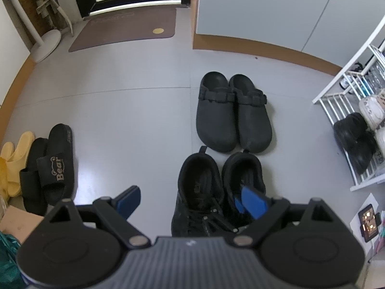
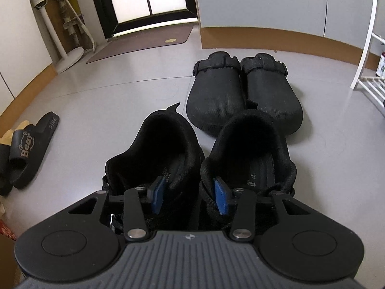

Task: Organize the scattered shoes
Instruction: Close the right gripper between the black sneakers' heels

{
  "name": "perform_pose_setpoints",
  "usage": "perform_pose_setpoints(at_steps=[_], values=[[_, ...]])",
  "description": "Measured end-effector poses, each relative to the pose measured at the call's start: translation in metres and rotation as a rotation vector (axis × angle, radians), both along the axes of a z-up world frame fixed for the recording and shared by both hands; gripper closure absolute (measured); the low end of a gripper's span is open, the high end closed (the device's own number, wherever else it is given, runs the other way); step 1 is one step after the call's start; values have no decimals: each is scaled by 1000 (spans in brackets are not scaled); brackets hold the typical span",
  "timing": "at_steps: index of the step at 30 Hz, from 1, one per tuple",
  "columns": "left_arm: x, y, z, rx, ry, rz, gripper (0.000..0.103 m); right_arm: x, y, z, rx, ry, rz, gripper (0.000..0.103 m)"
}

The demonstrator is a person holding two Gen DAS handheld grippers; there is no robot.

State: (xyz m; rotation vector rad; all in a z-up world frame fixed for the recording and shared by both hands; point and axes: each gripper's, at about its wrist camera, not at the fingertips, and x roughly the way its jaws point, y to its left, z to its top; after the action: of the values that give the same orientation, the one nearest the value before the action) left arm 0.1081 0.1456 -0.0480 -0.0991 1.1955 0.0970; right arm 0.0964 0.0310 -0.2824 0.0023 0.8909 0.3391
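Pretty much everything here is black: the sneakers (image 2: 199, 159) are plain black inside and out, and the clogs (image 2: 243, 94) are matte black with a fine ribbed texture. The slides (image 1: 54, 168) are black too, with a tan "Bear" logo on the strap, next to pale yellow slippers (image 1: 14, 159). The floor (image 1: 120, 120) is light grey with a brown-orange skirting. The doormat (image 1: 127, 27) is brown with a yellow dot. Rack (image 1: 341, 89) is white, and both tongs (image 2: 190, 197) have blue pads on black.
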Motion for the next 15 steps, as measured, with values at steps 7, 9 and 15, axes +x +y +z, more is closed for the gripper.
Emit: perform_pose_setpoints(at_steps=[7,9,15], values=[[-1,-2,2,-8,-6,-4,10,7,0,1,-6,35,3,78],[-1,-3,3,-8,-7,-6,10,7,0,2,-19,30,13,80],[-2,-5,2,-12,-6,-15,10,6,-6,11,-57,-7,45,84]])
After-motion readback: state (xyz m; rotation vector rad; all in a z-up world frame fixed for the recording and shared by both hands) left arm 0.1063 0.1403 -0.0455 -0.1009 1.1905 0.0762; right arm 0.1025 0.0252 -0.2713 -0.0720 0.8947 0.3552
